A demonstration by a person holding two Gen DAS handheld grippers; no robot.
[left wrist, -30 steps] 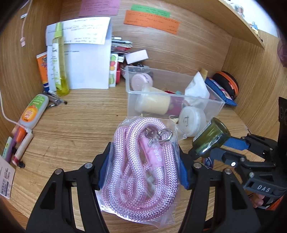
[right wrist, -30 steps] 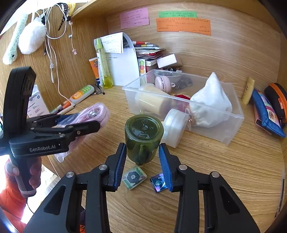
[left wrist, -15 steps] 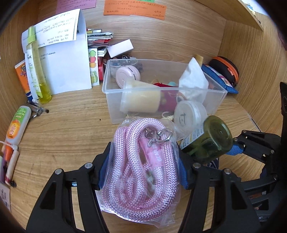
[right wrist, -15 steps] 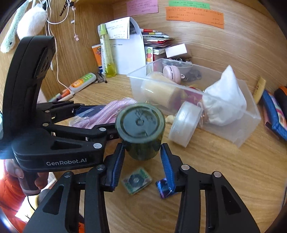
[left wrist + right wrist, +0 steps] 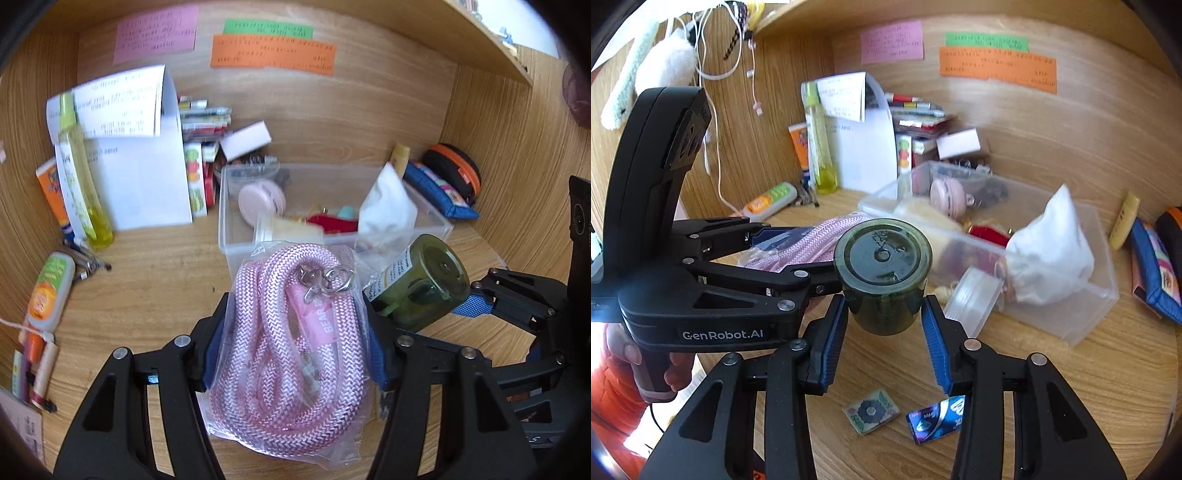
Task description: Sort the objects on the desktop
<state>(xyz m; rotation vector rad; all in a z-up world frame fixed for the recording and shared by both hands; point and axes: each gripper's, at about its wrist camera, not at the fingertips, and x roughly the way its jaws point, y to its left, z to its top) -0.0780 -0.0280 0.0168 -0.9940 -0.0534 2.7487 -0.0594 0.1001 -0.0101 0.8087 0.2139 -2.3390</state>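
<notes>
Left tool [image 5: 295,332] clamps bagged rope [image 5: 295,347]; right tool [image 5: 884,328] clamps jar [image 5: 882,273].

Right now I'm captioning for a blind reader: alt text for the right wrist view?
The right gripper clamps a dark green glass jar above the wooden desk. Beside it, the left gripper holds a bagged pink braided rope near a clear plastic bin of small items.

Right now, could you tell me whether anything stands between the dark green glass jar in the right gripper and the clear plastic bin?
Nothing visible blocks it. The dark green glass jar is held in the air in front of the clear plastic bin, whose top is open; the bin is already crowded, though.
</notes>
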